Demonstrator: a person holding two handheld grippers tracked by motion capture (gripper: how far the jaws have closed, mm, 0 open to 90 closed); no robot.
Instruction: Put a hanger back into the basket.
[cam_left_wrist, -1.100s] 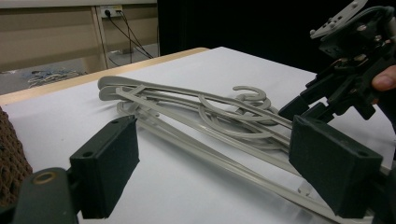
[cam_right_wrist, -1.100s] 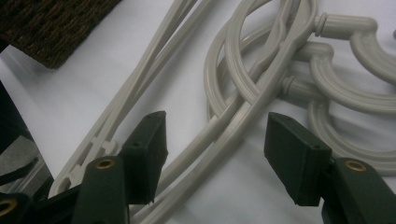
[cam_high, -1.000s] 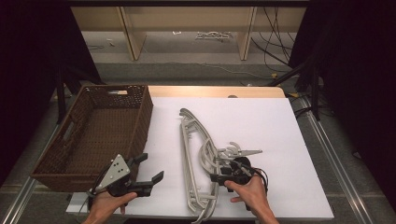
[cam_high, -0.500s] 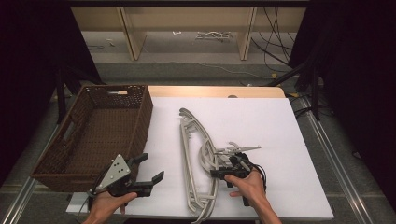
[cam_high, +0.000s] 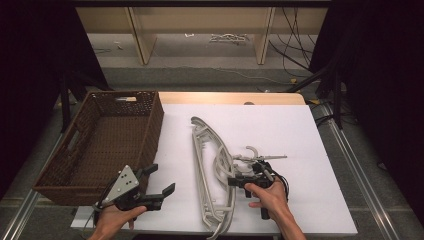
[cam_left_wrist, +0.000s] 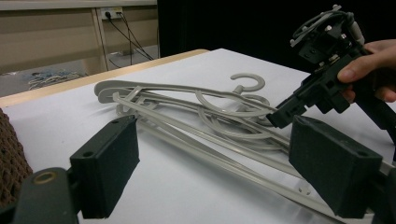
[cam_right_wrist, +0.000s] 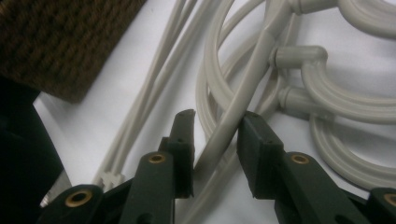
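A pile of pale grey plastic hangers (cam_high: 210, 150) lies on the white table (cam_high: 300, 130), hooks pointing right. My right gripper (cam_high: 234, 179) points left into the pile near the hooks. In the right gripper view its jaws (cam_right_wrist: 217, 135) have just been closing and stand either side of one slanted hanger bar (cam_right_wrist: 243, 88), with a slim gap still showing. My left gripper (cam_high: 162, 177) hovers open at the front left, with nothing between its jaws (cam_left_wrist: 219, 163). From there the hangers (cam_left_wrist: 187, 107) and the right gripper (cam_left_wrist: 280, 116) lie ahead.
A brown wicker basket (cam_high: 150, 130) stands at the table's left, its inside bare; its weave shows in both gripper views (cam_left_wrist: 9, 163) (cam_right_wrist: 60, 42). Bare white table lies right of the hangers. Wooden shelving and cables sit beyond the far edge.
The right gripper's jaws have drawn closer together at the hanger pile, and the hand has shifted slightly. The left gripper and the hangers have stayed put.
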